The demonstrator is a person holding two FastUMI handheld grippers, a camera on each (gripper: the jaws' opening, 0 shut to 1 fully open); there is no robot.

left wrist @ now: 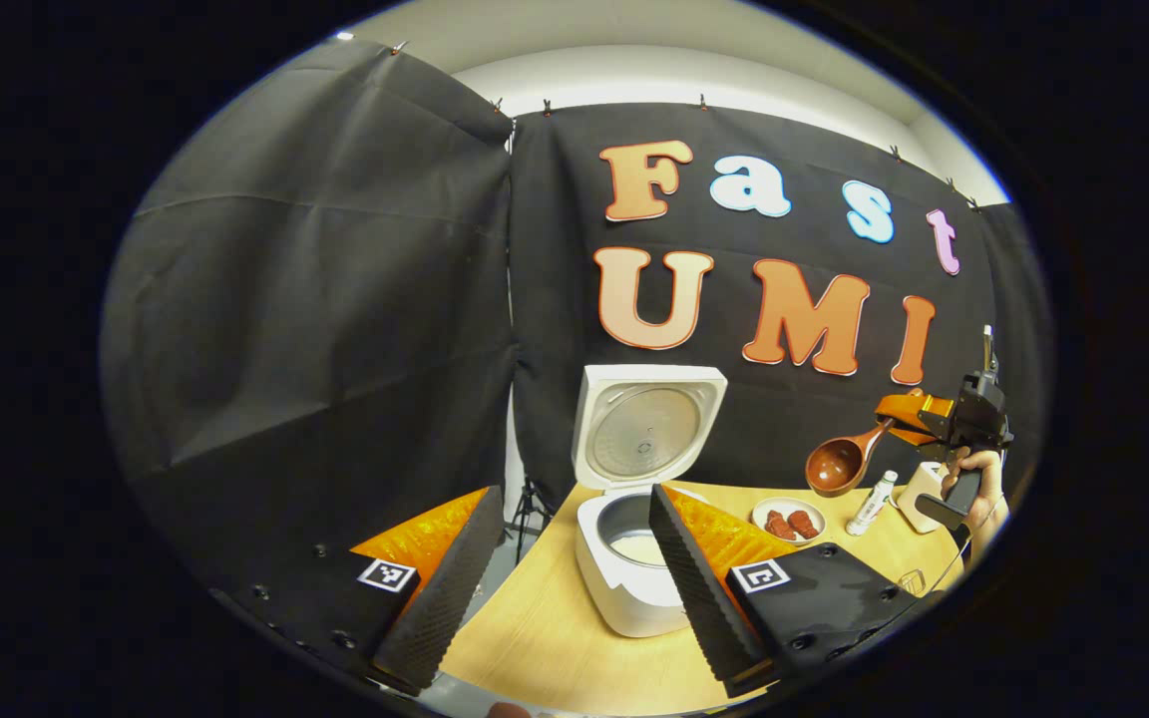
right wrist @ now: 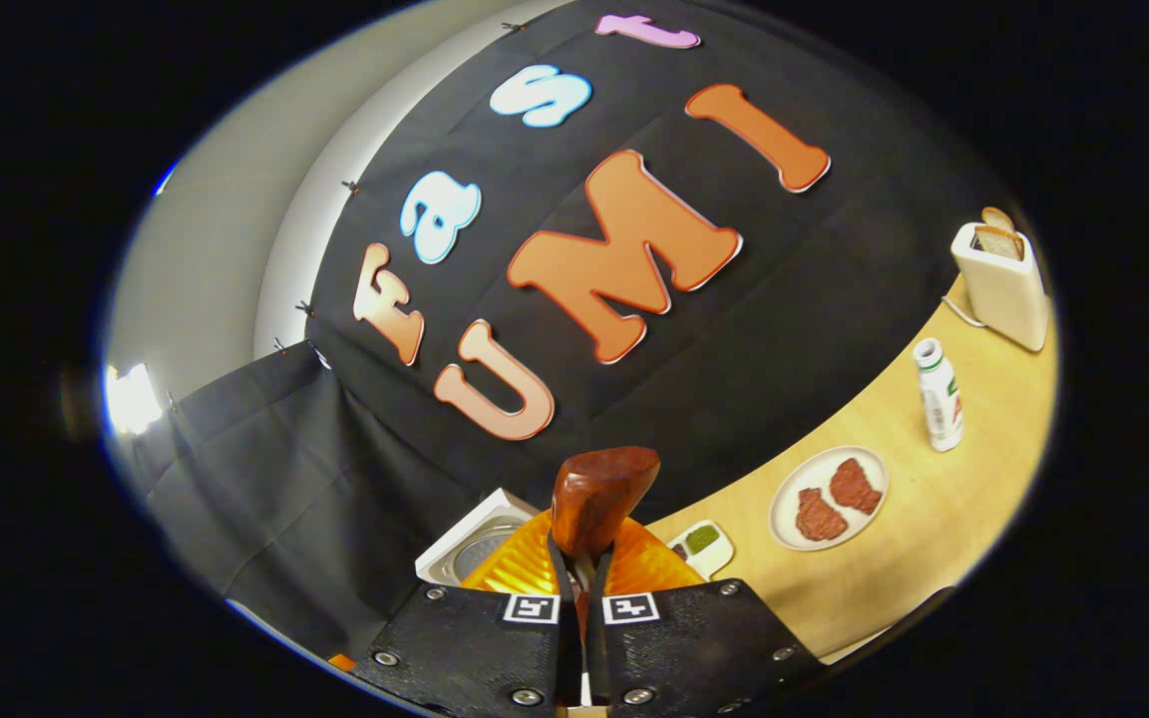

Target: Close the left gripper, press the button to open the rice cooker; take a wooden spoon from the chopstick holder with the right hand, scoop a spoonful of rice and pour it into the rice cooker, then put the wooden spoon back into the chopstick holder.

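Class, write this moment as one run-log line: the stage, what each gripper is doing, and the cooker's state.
stage: spoon carried in air | right gripper: shut on wooden spoon | left gripper: open, empty | rice cooker: lid up

No legible text; the bottle [right wrist: 938, 393] label is too small.

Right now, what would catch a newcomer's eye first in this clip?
The white rice cooker stands open at the table's back edge, lid up. To its right, the right claw holds a wooden spoon aloft above a plate of red meat.
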